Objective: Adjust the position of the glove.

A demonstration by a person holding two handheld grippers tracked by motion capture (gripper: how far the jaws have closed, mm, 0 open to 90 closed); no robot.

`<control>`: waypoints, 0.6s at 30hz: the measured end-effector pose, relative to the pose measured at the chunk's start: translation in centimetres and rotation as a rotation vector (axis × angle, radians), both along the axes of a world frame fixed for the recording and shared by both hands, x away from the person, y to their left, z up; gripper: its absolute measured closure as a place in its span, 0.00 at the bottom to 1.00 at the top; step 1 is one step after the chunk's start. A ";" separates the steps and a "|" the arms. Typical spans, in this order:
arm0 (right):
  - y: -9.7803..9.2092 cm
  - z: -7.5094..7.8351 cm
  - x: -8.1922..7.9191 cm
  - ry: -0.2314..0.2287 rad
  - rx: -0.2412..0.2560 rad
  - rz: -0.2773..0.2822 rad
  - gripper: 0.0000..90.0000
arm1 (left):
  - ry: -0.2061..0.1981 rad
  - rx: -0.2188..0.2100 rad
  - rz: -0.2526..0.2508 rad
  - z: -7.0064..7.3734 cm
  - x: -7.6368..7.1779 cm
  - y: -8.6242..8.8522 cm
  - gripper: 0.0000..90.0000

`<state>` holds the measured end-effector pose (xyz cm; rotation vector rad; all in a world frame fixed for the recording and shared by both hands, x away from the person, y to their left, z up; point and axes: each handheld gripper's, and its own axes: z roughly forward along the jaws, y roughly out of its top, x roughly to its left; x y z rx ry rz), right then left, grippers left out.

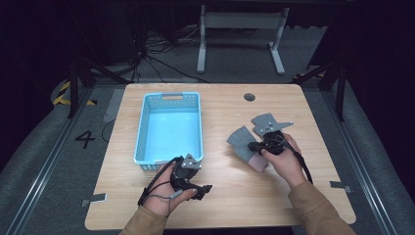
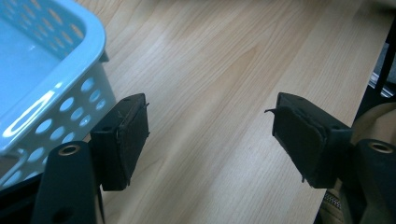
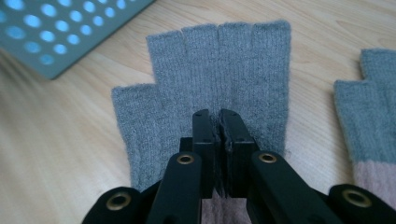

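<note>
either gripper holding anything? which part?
Right gripper is shut on the grey glove, pinching its palm near the pink cuff. Left gripper is open, holding nothing.

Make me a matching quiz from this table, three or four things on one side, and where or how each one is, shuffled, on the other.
Things:
1. basket
2. left gripper
3. right gripper
4. second glove

States:
A. shut on a grey glove
B. open over bare wood
C. lying flat, untouched
D. light blue, nothing inside

Pairs: 1-D, 2-B, 3-A, 4-C
</note>
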<state>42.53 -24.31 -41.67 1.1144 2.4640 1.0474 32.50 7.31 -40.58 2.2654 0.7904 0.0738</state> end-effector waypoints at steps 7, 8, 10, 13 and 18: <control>-1.3 1.5 -1.5 0.001 0.030 0.034 0.96 | -0.003 -0.004 -0.033 0.2 0.6 -1.0 0.31; -1.5 1.7 -1.7 0.000 0.033 0.040 0.96 | -0.003 -0.004 -0.040 0.2 0.7 -1.1 0.31; -1.9 1.9 -2.2 0.001 0.030 0.050 0.96 | -0.001 -0.004 -0.052 0.2 0.9 -1.4 0.31; -2.5 2.4 -2.8 -0.004 0.024 0.075 0.95 | -0.002 -0.005 -0.066 0.3 1.2 -1.8 0.31; -3.2 2.8 -3.6 -0.011 0.014 0.131 0.95 | 0.000 -0.007 -0.086 0.4 1.6 -2.4 0.31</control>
